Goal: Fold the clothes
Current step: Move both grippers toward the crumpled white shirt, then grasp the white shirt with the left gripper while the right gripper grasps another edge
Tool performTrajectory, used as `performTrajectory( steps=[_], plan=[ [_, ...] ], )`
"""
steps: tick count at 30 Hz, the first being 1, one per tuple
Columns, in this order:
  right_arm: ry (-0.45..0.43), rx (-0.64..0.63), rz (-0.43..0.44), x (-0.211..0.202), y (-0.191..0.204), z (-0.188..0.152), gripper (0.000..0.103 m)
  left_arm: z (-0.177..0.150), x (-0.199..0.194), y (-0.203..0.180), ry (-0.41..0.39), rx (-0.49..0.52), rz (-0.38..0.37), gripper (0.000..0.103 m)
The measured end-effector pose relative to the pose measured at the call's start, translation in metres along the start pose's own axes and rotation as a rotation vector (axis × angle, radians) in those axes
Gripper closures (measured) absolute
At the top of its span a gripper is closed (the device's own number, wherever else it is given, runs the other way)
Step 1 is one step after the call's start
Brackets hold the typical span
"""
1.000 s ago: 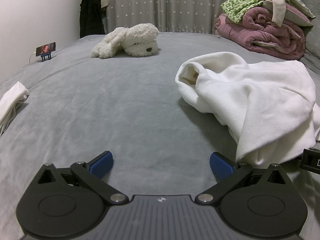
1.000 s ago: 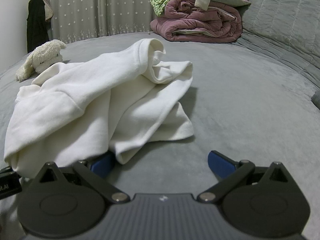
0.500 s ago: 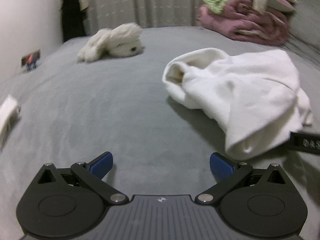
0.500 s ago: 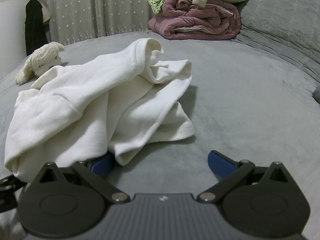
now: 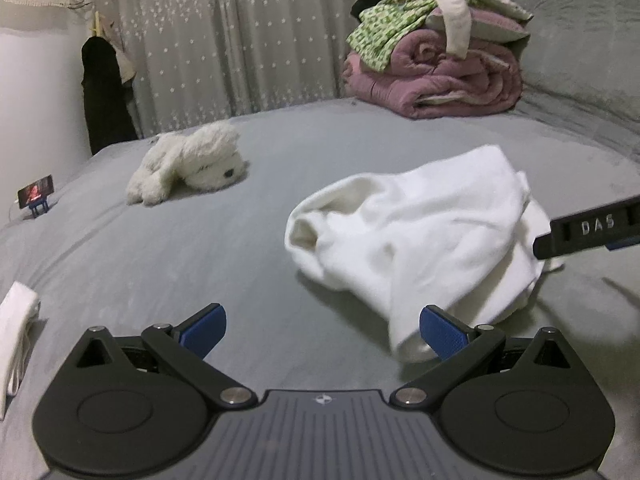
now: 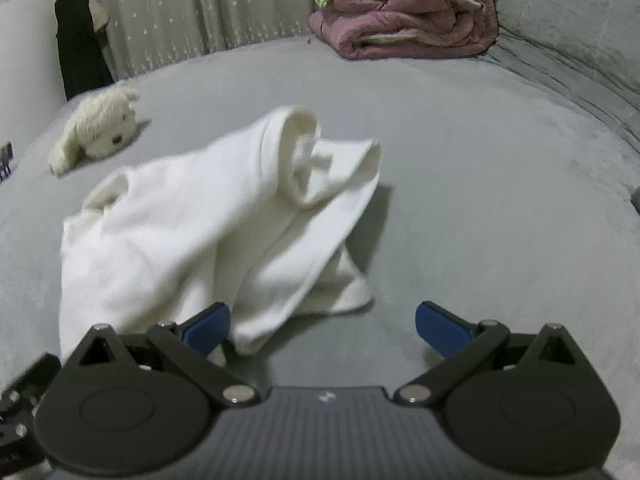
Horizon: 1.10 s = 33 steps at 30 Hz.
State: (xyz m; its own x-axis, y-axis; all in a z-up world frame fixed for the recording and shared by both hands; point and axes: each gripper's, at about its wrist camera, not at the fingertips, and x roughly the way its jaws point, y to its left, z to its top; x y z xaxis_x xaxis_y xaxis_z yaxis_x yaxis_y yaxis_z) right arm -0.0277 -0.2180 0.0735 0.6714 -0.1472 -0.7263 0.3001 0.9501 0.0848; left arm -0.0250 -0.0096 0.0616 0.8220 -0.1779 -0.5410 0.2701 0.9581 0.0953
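Fingers [image 5: 443, 334] [image 6: 207, 328] of both grippers wide apart, nearest white garment [image 6: 224, 232] edge blurred.

We are in a bedroom of a home. A wide bed [image 5: 168, 264] with a grey plush cover fills most of both views. At 1 o'clock we see a rolled mauve quilt [image 5: 436, 80] with loose clothes [image 5: 384, 28] heaped on top. A white plush dog [image 5: 188, 168] lies at 11 o'clock. Star-patterned grey curtains [image 5: 224, 40] hang at 12 o'clock, and a dark garment [image 5: 106, 92] hangs by the wall at 10 o'clock.
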Motion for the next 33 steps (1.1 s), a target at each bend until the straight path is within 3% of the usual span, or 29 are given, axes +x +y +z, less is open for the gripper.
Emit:
performTrajectory(
  steps=[4, 6, 8, 16, 21, 24, 26, 27, 28, 29, 33],
  plan=[
    [-0.032, -0.004, -0.006, -0.003, -0.015, 0.012, 0.001, 0.008, 0.001, -0.01, -0.015, 0.009, -0.057, 0.0],
    [-0.025, 0.014, -0.002, 0.001, -0.025, 0.017, 0.006, 0.011, 0.006, -0.018, -0.01, 0.031, -0.084, 0.0],
    [-0.007, 0.035, 0.005, 0.007, -0.032, 0.019, 0.024, 0.012, 0.009, -0.027, -0.017, 0.06, -0.091, 0.0],
    [0.031, 0.063, 0.059, 0.026, -0.041, 0.024, 0.046, 0.008, 0.025, -0.049, -0.042, 0.194, -0.121, 0.0],
    [0.011, 0.008, 0.066, 0.033, -0.038, 0.03, 0.048, 0.006, 0.038, -0.051, -0.053, 0.22, -0.079, 0.0],
    [0.026, 0.012, 0.099, 0.04, -0.036, 0.03, 0.061, 0.005, 0.041, -0.046, -0.07, 0.213, -0.074, 0.002],
    [0.034, 0.023, 0.132, 0.043, -0.037, 0.028, 0.08, 0.006, 0.04, -0.043, -0.07, 0.21, -0.096, 0.019],
    [0.033, 0.022, 0.145, 0.044, -0.036, 0.027, 0.084, 0.006, 0.04, -0.042, -0.07, 0.209, -0.107, 0.025],
    [0.028, 0.011, 0.149, 0.043, -0.034, 0.026, 0.088, 0.007, 0.039, -0.04, -0.07, 0.208, -0.118, 0.038],
    [0.019, -0.008, 0.145, 0.041, -0.031, 0.025, 0.089, 0.009, 0.037, -0.039, -0.07, 0.204, -0.125, 0.05],
    [-0.037, -0.066, 0.129, 0.028, -0.025, 0.026, 0.093, 0.016, 0.027, -0.035, -0.07, 0.19, -0.152, 0.072]
  ],
)
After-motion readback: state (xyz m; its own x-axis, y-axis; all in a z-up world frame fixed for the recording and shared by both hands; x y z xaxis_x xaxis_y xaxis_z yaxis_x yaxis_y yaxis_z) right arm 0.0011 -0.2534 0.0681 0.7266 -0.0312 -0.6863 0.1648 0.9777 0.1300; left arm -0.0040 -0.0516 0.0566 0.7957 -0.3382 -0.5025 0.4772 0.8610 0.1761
